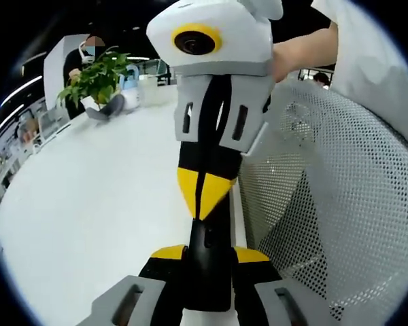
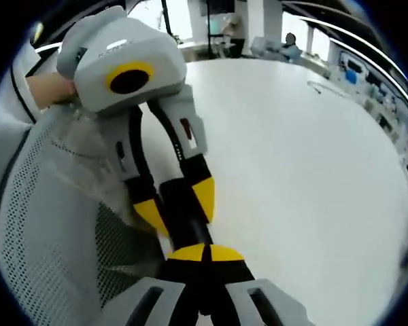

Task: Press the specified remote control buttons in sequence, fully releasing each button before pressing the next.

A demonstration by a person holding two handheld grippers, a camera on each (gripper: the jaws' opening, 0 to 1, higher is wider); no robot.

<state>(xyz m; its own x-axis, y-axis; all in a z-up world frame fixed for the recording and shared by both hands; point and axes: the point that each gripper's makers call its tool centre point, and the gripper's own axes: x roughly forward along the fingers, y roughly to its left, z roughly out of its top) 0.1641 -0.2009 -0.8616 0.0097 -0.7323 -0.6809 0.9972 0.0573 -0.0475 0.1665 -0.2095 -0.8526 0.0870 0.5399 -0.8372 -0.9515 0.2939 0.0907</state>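
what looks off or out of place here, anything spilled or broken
Nothing looks spilled or damaged. One oddity: the black remote is clamped in the left gripper rather than lying on the white table, close beside a mesh chair back, with the shut right gripper tipped against it.

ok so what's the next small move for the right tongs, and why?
Probably lift the right tongs straight off the remote. Their shut tips appear to touch its end while the left tongs clamp it, and each button needs a full release. The buttons themselves can't be made out.
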